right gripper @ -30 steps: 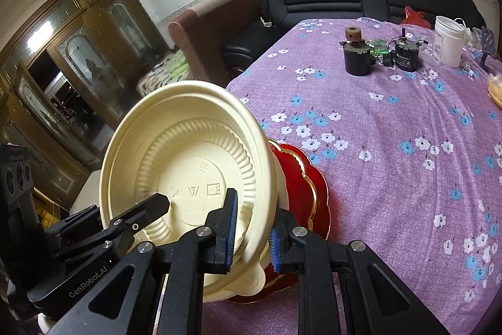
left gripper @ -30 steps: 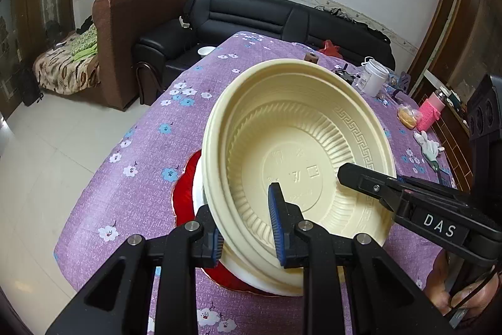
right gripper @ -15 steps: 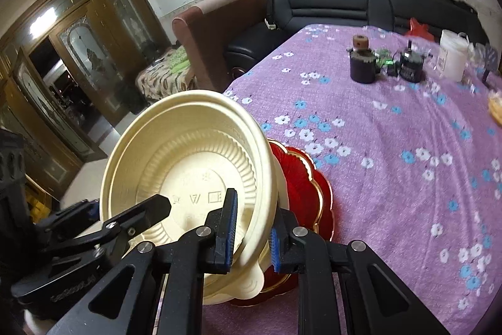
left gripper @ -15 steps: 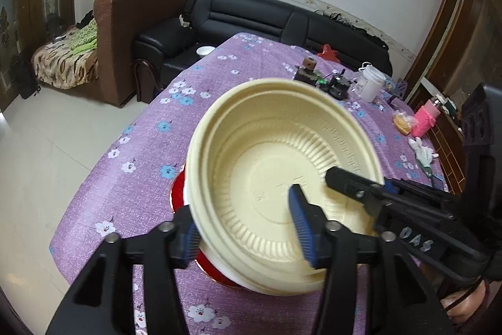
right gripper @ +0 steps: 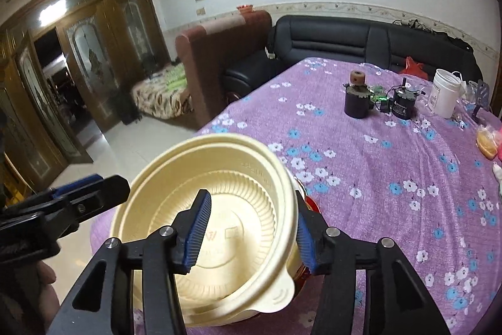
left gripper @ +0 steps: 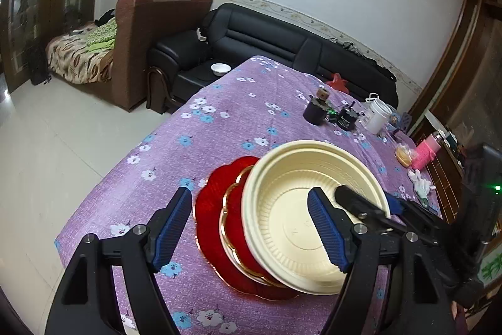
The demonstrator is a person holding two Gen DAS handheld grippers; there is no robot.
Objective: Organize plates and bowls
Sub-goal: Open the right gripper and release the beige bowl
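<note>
A cream plastic bowl (left gripper: 301,218) sits on a white gold-rimmed plate (left gripper: 233,228), which sits on a red scalloped plate (left gripper: 210,209) near the table's front edge. My left gripper (left gripper: 251,228) is open, pulled back above the stack and empty. My right gripper (right gripper: 249,236) is open; its jaws straddle the bowl's (right gripper: 219,209) right rim, one finger inside, one outside. The right gripper also shows at the bowl's right side in the left wrist view (left gripper: 376,209).
The table has a purple flowered cloth (left gripper: 219,127). At its far end stand a dark cylinder (right gripper: 356,102), a small black motor (right gripper: 403,104), a white jar (right gripper: 445,98) and a pink item (left gripper: 425,151). Sofas stand beyond the table.
Both grippers opened and let go of the bowl's rim. The left gripper drew back and up. The bowl, tilted before, now rests on the plates.
</note>
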